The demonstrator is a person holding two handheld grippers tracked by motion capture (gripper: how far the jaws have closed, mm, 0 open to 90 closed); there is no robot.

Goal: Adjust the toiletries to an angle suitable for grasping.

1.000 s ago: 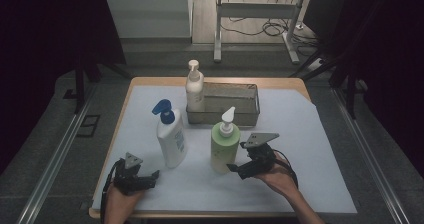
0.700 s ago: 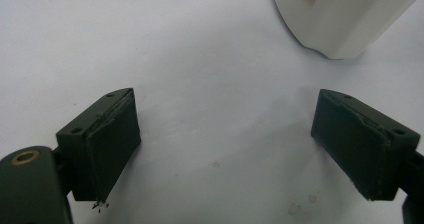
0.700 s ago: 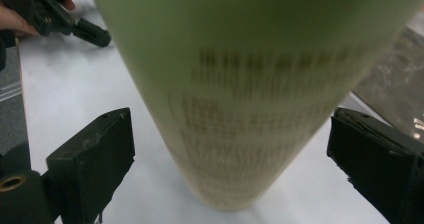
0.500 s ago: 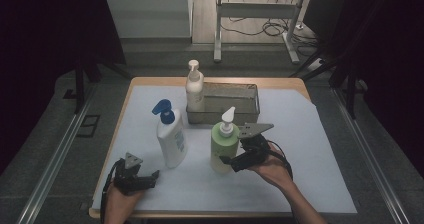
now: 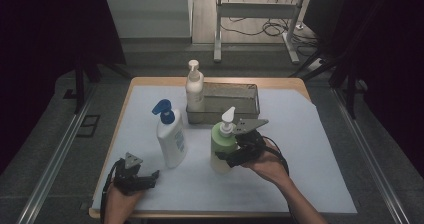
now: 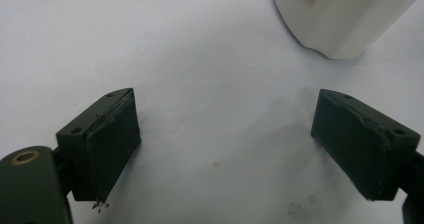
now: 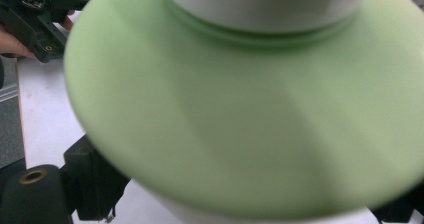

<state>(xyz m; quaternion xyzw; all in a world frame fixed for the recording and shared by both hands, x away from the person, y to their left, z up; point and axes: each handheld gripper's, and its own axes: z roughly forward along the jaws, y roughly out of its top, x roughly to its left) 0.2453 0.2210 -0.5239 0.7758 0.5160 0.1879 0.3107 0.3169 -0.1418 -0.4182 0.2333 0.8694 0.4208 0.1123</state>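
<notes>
Both R gripper (image 5: 231, 159) fingers clamp green bottle (image 5: 221, 146) btw them, closing further

A worktop (image 5: 320, 134) carries a tray (image 5: 235, 96) at the back, with one pump bottle (image 5: 194, 90) standing at its left end. Two more bottles stand in front: one left (image 5: 171, 139), one right (image 5: 223, 143) beside the right gripper (image 5: 239, 154).

On the counter (image 5: 320, 134) stand three pump bottles: one green bottle (image 5: 222, 146); one blue-capped bottle (image 5: 171, 139); one cream bottle (image 5: 194, 91); one metal tray (image 5: 235, 96); two claws.
</notes>
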